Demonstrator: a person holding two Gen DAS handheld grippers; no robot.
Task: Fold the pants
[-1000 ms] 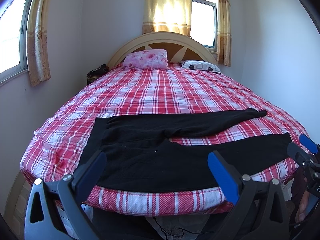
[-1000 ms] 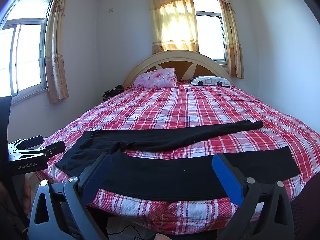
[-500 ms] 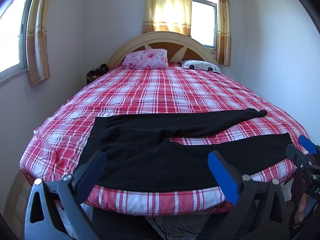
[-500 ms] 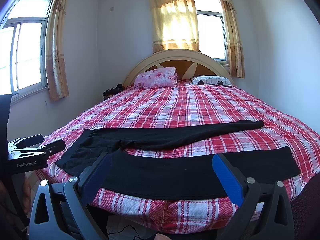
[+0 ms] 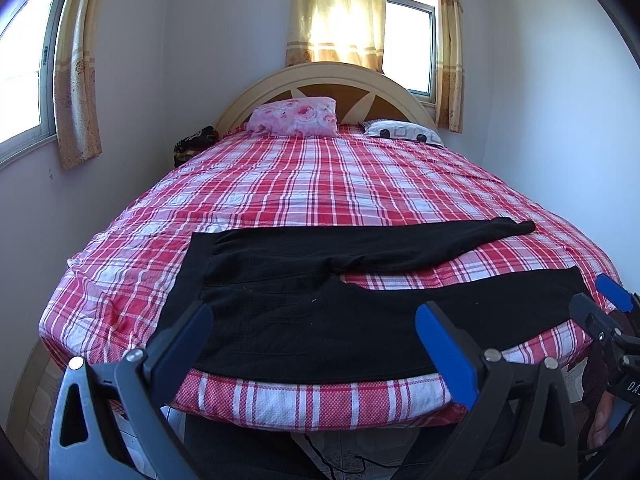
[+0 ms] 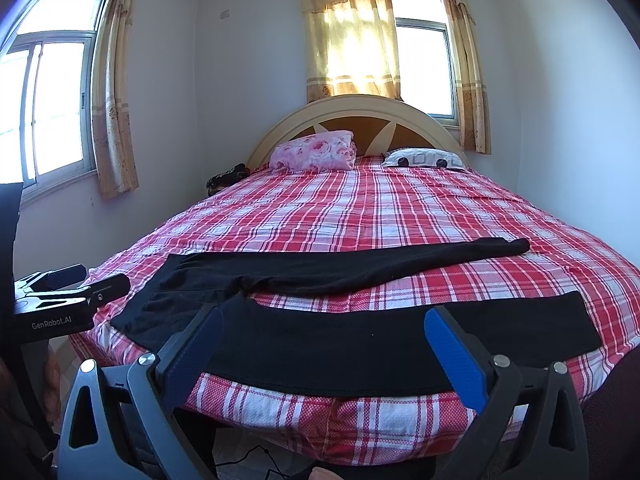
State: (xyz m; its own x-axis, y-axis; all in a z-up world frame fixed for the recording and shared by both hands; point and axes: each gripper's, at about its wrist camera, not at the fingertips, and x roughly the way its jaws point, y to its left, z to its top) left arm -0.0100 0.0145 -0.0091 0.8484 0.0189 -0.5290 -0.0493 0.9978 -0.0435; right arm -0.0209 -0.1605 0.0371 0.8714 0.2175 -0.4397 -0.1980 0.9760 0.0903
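While spread flat across bed (image 5: 280, 184) for access, black pants (image 5: 320, 312) untouched; left tool (image 5: 316, 332) and right tool (image 6: 324, 336) wide open, empty, poised short of near edge.

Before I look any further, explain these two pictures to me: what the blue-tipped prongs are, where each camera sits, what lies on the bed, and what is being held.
There is no robot here. A person holds a two-finger tool in each hand, each with a wide-angle camera looking forward along its fingers. The blue-padded prongs at the bottom of each picture are those fingers.

One picture looks from the left gripper; in it the right gripper shows at the right edge. The other looks from the right gripper, with the left gripper at its left edge.

On the red plaid bed black pants lie spread out, waist left, legs pointing right. Two pillows sit by the headboard.

Both grippers are open and hold nothing; they hang in front of the bed's near edge.
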